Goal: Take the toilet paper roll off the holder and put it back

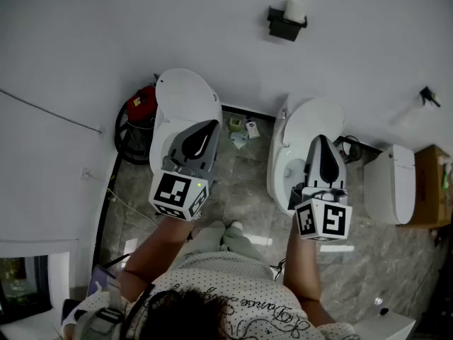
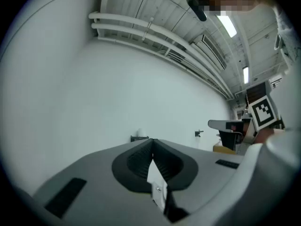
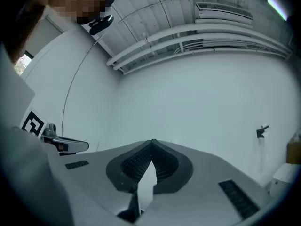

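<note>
The person's forearms [image 1: 152, 257] reach forward side by side. The left gripper [image 1: 210, 126] and the right gripper [image 1: 320, 140] are held roughly level and aimed at the white wall [image 1: 141, 20], each with its jaws pressed together on nothing. The toilet paper roll [image 1: 294, 9] sits on its dark holder [image 1: 283, 27] on that wall, at about one o'clock from the left gripper and near twelve o'clock from the right gripper, well apart from both.

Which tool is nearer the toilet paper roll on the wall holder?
Right, slightly. In the head view the right tool sits below the toilet paper roll, just to its right; the left tool is below and farther left.
</note>
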`<state>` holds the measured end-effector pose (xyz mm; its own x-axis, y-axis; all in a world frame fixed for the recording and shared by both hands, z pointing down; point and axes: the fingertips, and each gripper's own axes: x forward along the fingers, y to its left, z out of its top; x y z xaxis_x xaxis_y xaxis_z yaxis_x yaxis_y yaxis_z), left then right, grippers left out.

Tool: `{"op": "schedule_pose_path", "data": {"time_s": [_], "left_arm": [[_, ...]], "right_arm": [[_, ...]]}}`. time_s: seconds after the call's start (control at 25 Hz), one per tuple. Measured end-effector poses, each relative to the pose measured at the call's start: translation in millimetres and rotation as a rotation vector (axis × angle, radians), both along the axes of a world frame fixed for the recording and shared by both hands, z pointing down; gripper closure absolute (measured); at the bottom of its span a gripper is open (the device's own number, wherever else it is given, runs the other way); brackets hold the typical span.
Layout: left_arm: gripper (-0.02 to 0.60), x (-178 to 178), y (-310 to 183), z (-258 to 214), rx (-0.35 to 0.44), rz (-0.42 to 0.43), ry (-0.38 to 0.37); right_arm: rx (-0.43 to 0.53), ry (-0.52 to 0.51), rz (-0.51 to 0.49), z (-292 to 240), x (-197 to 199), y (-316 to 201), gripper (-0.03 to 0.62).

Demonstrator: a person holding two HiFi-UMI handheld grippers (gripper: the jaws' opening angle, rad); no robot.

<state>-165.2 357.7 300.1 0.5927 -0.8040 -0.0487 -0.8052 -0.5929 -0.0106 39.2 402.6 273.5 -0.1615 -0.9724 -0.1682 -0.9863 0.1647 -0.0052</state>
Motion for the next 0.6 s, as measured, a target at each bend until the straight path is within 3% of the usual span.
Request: {"op": "schedule_pose_path", "data": {"time_s": [0.44, 0.52, 0.6], "left_arm": [[0.561, 1, -22, -10, -0.015, -0.065, 0.015], [0.506, 5, -28, -11, -0.031, -0.062, 0.021], [0.483, 23, -31, -6, -0.048, -0.044, 0.017]], "right_arm": [[0.002, -0.036, -0.021, -9, 11, -14, 0.588], [-0.007, -0.034, -0.028, -10, 16, -20, 0.554], [-0.006, -0.036, -0.058, -7, 27, -24, 0.475]]}}
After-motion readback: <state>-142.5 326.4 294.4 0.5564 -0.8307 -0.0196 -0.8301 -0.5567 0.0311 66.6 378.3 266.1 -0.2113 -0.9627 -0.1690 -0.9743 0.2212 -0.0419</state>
